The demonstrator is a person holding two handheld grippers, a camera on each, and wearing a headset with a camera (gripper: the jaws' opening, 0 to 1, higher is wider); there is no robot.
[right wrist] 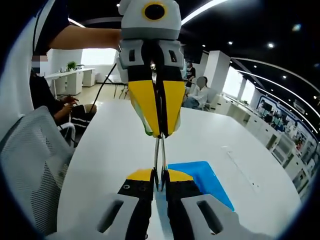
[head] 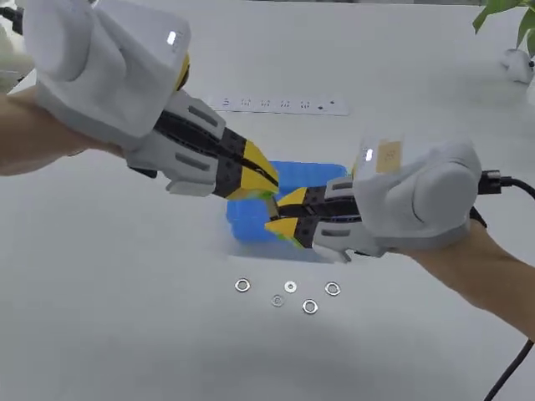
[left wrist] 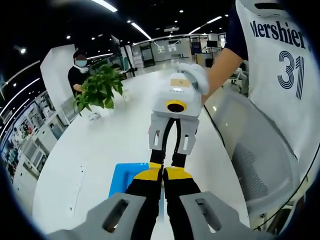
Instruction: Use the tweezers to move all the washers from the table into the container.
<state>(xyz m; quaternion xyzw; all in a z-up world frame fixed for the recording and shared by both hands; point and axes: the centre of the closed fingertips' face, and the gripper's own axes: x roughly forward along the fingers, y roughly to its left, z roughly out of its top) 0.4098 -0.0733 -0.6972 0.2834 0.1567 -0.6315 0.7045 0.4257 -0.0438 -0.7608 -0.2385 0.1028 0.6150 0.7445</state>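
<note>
Both grippers' fingers [right wrist: 142, 102] are pressed nearly shut: left gripper [right wrist: 160, 133] and right gripper [right wrist: 159, 175] each pinch an end of the tweezers [right wrist: 159, 152], tip to tip over the container [head: 305, 175]. From the head view I see it mostly hidden behind them, the tweezers hard to make out. Five washers [head: 310, 307] lie on the table [head: 125, 317] near it.

The tweezers [right wrist: 159, 157] are thin, bright metal with their arms pressed close together; one end sits in the closed yellow tips of the left hand-held gripper [right wrist: 160, 134], the other between the tips of the right hand-held gripper [right wrist: 159, 176]; five small silver washers [head: 290, 286] lie flat in a loose cluster on the white desk [head: 125, 326], none touching another; the container [head: 248, 227] is a shallow blue tray just beyond them, partly hidden.
</note>
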